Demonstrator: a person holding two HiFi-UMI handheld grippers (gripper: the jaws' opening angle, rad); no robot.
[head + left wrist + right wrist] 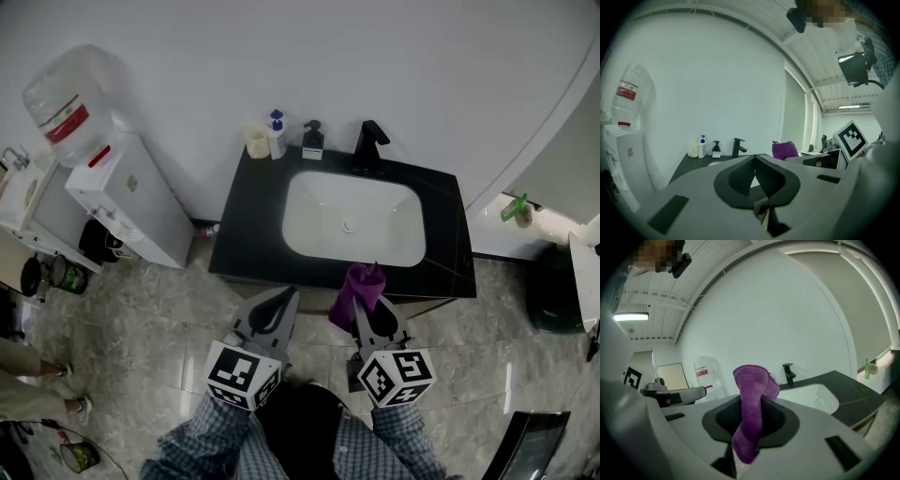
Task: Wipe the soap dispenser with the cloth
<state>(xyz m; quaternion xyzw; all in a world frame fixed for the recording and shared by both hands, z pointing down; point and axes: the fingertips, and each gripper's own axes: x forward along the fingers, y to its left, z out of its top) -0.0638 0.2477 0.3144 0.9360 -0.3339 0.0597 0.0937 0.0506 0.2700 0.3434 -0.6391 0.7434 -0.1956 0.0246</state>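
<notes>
Right tongs (752,408) are gripping the purple cloth (751,394), their jaws pressing in on its middle while one end is sticking up above the tips and the other is hanging down behind. Left tongs (754,161) are sitting with jaws drawn together and nothing is showing between them.

Judging by this, the task is only getting started. The cloth is already in hand, but no wiping is happening, and the whole of the wiping looks left to do. In the head view both tongs are hovering side by side in front of the black bench (253,216), at its near edge, with the cloth (359,289) poking over that edge towards the white basin (352,220).

The soap dispenser (313,139), a small one with a black pump, is standing upright at the back of the bench against the wall. It is sitting between a blue-topped pump bottle (277,134) on its left and the black tap (369,145) on its right. It is lying well apart from both tongs, across the basin from them and a little to the left of the right tongs (370,295). The left tongs (279,302) are pointing more nearly straight at it. The left gripper view is showing the dispenser (716,150) far ahead, beyond the jaw tips.
</notes>
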